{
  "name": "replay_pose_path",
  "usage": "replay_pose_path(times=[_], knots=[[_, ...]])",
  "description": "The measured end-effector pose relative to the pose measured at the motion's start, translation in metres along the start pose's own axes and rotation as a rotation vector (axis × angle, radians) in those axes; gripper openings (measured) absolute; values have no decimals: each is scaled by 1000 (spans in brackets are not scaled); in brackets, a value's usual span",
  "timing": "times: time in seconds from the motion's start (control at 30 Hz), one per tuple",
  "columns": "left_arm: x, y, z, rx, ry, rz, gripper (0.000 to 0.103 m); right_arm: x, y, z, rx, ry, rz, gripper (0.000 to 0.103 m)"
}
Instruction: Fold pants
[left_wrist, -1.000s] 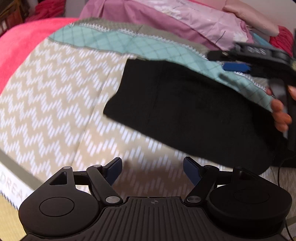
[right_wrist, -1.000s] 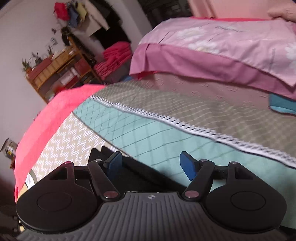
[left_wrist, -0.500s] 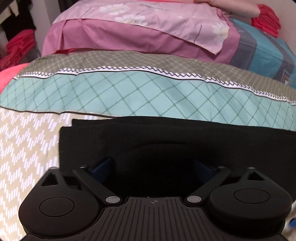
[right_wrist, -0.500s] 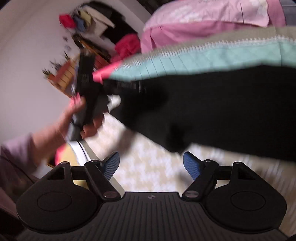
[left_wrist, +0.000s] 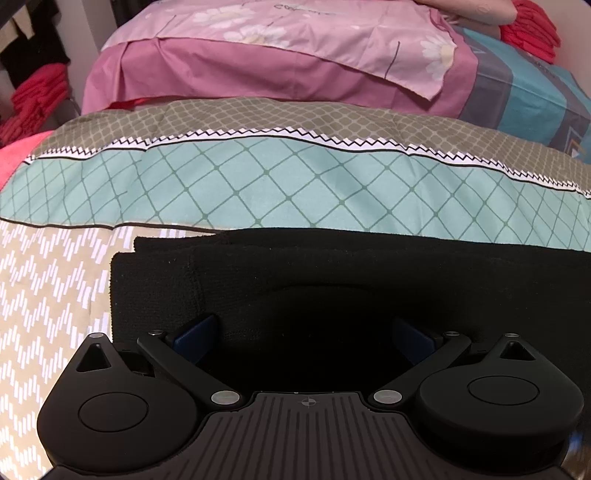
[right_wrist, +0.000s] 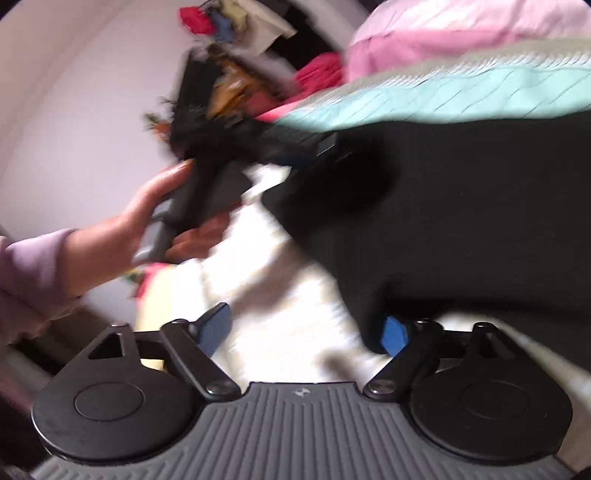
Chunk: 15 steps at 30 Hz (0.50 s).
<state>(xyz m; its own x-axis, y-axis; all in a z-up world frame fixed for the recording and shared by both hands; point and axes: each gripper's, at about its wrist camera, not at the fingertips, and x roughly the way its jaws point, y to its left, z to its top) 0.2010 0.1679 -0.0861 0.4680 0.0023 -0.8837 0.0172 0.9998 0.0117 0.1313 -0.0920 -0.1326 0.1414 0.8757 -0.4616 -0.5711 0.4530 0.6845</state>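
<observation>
The black pants (left_wrist: 332, 280) lie folded in layers on the patterned bedspread (left_wrist: 258, 184). My left gripper (left_wrist: 304, 338) hangs open low over their near left part, its blue pads (left_wrist: 195, 336) wide apart with dark fabric under and between them. The right wrist view is blurred. There the pants (right_wrist: 461, 206) fill the right side, and my right gripper (right_wrist: 304, 332) is open at their near corner. That corner overlaps the right pad (right_wrist: 395, 336); nothing is pinched. A hand (right_wrist: 147, 218) holds the left gripper at the pants' far end.
A pink quilt (left_wrist: 277, 55) and a blue-striped pillow (left_wrist: 524, 96) are piled at the back of the bed. Red folded cloth (left_wrist: 33, 99) is stacked at the left. A cluttered shelf (right_wrist: 236, 85) stands by the wall beyond the bed.
The left gripper moved from the bare bedspread onto the pants, then stayed still. The right gripper swung down from facing the far bedding and came close to the pants' near corner.
</observation>
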Motion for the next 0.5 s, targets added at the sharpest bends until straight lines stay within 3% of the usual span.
replay_pose_path(times=[0.1,0.13,0.17,0.2,0.23,0.27,0.3,0.4,0.43,0.5], knots=[[0,2,0,-9,-2,-8,103,0,-30,12,241,-132,60,76],[0,2,0,-8,-3,-8,103,6,-29,10,243,-114,73,78],[0,2,-1,-4,-4,-7,103,16,-21,9,195,-35,113,78],[0,2,-1,-1,-4,-7,103,29,-13,8,158,98,197,82],[0,1,-1,5,-3,-8,103,31,-5,7,90,133,203,84],[-1,1,-1,11,-3,-8,103,27,-2,12,39,117,177,81],[-1,1,-1,13,-2,-10,103,23,-10,18,70,92,162,79],[0,1,-1,6,-3,-7,103,5,-61,22,415,-96,181,65],[0,0,-1,7,-3,-2,103,6,-62,20,434,-97,196,67],[1,-1,-1,13,-1,8,103,14,-37,15,254,47,165,71]])
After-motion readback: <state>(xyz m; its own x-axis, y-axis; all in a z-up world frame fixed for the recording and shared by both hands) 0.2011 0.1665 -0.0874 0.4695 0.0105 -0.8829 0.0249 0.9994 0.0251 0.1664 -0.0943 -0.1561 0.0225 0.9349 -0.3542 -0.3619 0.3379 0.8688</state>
